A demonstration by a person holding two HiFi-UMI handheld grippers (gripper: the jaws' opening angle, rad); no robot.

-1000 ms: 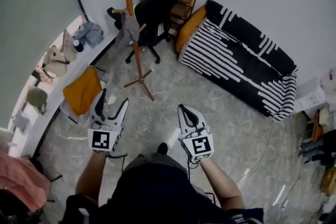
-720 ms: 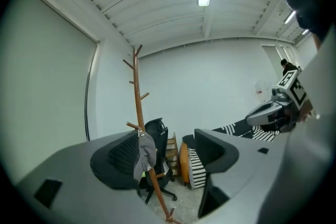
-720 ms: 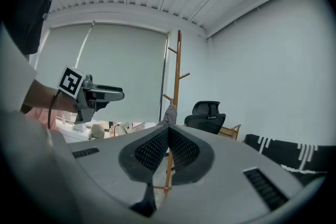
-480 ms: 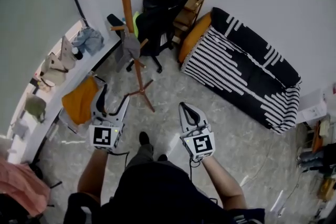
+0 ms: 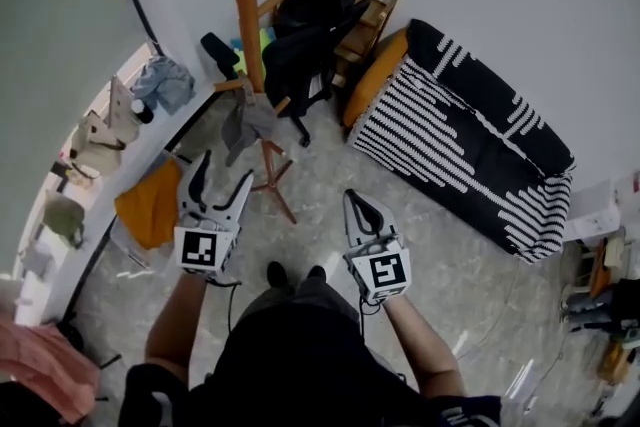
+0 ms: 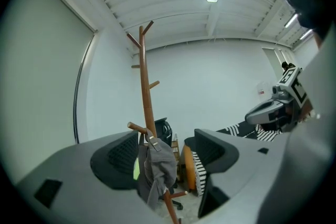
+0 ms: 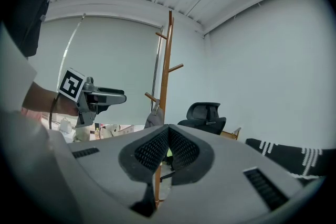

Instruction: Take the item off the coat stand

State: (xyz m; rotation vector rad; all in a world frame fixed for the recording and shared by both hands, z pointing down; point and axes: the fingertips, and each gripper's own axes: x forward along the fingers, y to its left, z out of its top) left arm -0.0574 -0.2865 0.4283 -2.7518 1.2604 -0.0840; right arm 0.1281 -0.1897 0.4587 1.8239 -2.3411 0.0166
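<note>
Sofa stands against the wall to my right. Ahead, the coat stand has a grey cap hanging from a low peg. My left gripper gapes wide, well short of it; my right gripper is pinched closed, empty.

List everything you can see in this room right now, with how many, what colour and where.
coat stand: one, orange-brown wood, by the wall ahead
grey cap: one, grey, hanging on a low peg of the coat stand
office chair: one, black, just behind the stand
sofa: one, black with white stripes, along the right wall
cushion: one, orange, at the sofa's far end
orange cloth: one, lower left, beside the ledge
ledge: one, white, left side, bags and clothes on it
left gripper: one, grey, jaws apart, empty, short of the stand
right gripper: one, grey, jaws together, empty
</note>
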